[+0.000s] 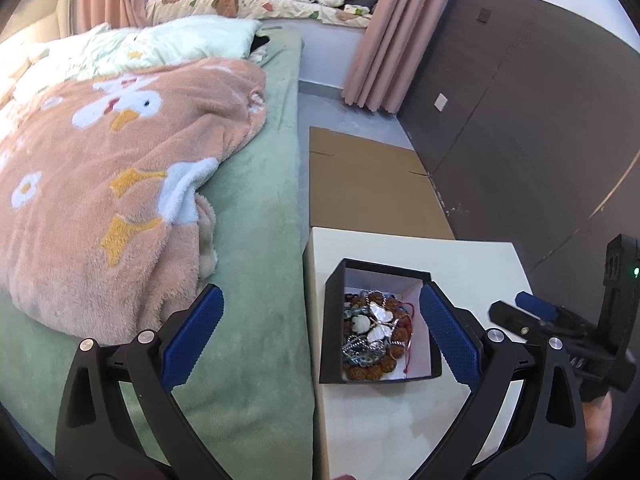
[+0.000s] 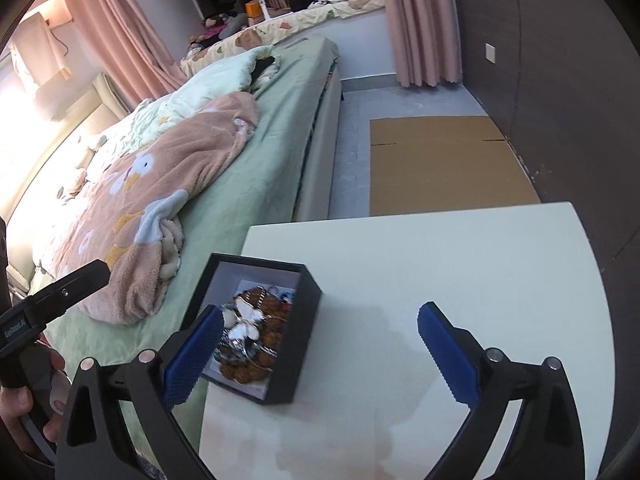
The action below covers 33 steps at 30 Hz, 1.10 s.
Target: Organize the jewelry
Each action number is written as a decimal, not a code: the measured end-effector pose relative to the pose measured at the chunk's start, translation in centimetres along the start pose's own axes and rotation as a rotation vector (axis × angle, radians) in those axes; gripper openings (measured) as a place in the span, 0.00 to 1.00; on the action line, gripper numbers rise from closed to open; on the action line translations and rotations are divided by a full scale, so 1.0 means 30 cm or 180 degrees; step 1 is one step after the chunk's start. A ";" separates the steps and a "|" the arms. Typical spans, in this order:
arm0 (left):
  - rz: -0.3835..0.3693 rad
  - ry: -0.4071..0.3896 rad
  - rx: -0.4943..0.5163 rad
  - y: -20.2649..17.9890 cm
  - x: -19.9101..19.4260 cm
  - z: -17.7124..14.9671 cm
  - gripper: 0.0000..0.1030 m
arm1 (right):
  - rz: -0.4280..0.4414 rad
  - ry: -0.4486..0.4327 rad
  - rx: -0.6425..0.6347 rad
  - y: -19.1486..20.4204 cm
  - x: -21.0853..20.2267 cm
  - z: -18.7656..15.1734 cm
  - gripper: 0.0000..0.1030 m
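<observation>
Black jewelry box (image 1: 380, 326) hugs the table's (image 2: 460, 272) bed-side edge; both tools (image 1: 320, 332) (image 2: 320, 344) gape empty.

A green-sheeted bed (image 1: 256, 240) with a pink fleece blanket (image 1: 120, 184) beside a white bench (image 2: 460, 280); pink curtains (image 1: 384, 32), dark wall (image 1: 540, 100), cardboard (image 2: 444, 164) on grey floor (image 2: 352, 152)

The right gripper (image 2: 320, 344) hung above the white desk (image 2: 460, 280) with its jaws spread wide and nothing between them. A black box (image 2: 298, 320) sat open near the desk's left edge, beside the bed (image 2: 256, 184). Inside lay a heap of jewelry (image 2: 256, 344) with a white butterfly piece (image 2: 246, 316) on top. The left blue pad (image 2: 194, 356) overlapped the box's near corner. The left gripper (image 2: 60, 292) showed at the left, over a pink blanket (image 2: 160, 184). Cardboard (image 2: 448, 164) lay on the floor beyond.
</observation>
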<state>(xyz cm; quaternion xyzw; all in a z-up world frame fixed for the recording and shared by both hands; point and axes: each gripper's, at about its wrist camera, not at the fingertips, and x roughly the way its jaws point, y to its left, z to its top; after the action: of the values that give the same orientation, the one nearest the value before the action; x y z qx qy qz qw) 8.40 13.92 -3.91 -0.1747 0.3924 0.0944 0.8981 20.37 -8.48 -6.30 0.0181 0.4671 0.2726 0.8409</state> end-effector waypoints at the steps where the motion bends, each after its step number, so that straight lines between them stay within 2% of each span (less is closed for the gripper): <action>1: 0.0009 -0.0030 0.0055 -0.017 -0.013 -0.006 0.95 | 0.0026 0.0001 0.0052 -0.021 -0.018 -0.005 0.93; 7: -0.0094 -0.0125 0.0205 -0.106 -0.087 -0.031 0.95 | 0.0005 -0.0132 0.0165 -0.096 -0.133 -0.028 0.93; 16: -0.0204 -0.0473 0.0453 -0.241 -0.291 -0.091 0.95 | -0.0078 -0.0489 0.0092 -0.172 -0.395 -0.058 0.93; 20: -0.0208 -0.0578 0.0569 -0.281 -0.338 -0.134 0.95 | -0.0120 -0.0617 0.0093 -0.198 -0.486 -0.099 0.93; 24: -0.0050 -0.0748 0.0617 -0.297 -0.359 -0.177 0.95 | -0.0243 -0.0709 0.0028 -0.214 -0.521 -0.143 0.93; 29: -0.0052 -0.0768 0.0607 -0.293 -0.357 -0.203 0.95 | -0.0213 -0.0761 0.0119 -0.251 -0.541 -0.196 0.93; 33: -0.0154 -0.0803 0.0576 -0.288 -0.379 -0.215 0.95 | -0.0210 -0.0801 0.0132 -0.250 -0.558 -0.231 0.93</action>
<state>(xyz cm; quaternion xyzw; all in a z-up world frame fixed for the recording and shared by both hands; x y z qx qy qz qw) -0.95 3.09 2.46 -0.0892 0.2791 0.0581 0.9543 11.23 -24.38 0.66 0.0541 0.3638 0.2306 0.9009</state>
